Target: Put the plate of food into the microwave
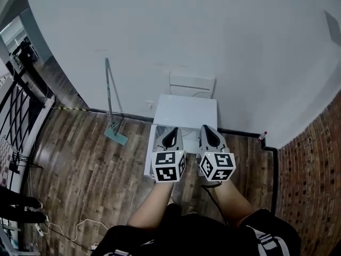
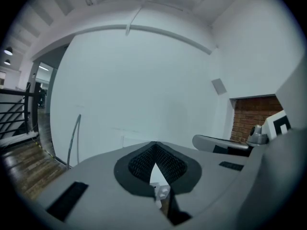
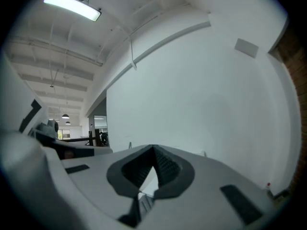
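Left gripper (image 1: 171,137) and right gripper (image 1: 212,135) are sitting side by side in our hands. Both are showing their jaws pressed together tip to tip, with nothing between the ribbed black pads. We're holding them over the near edge of a flat, boxy white unit (image 1: 186,111) that's standing against the smooth white wall (image 1: 186,31) straight ahead of the tips. Off to the left of the left gripper, a long-handled mop (image 1: 109,97) is leaning on that wall, its flat teal head resting on the wood plank floor (image 1: 90,164). Out past the right gripper, a small red-capped bottle (image 1: 261,137) is sitting at the floor's edge, near a rough brick wall (image 1: 314,164). We're not making out the plate or the microwave in any view, so we can't tell where they are.
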### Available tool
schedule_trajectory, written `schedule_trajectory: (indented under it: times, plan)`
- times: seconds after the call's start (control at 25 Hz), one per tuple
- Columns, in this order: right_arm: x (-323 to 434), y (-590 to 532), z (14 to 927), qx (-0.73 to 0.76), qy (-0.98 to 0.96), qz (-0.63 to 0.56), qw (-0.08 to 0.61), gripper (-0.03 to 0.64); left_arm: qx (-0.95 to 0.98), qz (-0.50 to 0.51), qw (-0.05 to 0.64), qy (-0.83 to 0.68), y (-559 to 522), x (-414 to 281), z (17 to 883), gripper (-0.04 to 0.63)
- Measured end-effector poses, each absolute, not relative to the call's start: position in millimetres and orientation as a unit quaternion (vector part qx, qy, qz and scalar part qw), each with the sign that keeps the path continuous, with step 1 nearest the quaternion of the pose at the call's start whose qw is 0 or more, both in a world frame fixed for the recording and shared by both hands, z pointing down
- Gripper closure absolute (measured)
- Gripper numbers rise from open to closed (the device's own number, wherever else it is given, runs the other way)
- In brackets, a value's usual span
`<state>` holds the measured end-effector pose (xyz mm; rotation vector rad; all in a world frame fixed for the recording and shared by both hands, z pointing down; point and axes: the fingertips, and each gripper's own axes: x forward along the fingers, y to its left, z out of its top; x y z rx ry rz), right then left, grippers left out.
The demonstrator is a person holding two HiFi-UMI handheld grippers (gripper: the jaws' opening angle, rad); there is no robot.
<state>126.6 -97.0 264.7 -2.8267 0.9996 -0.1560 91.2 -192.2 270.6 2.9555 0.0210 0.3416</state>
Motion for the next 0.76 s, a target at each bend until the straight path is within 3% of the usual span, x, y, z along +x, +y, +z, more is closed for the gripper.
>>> schedule_trajectory:
  times: [0.76]
  plan:
    - [119, -105, 235, -0.935, 0.347, -0.023, 0.07, 0.604, 0.993, 0.098, 0.058, 0.031, -185, 96, 244, 0.597]
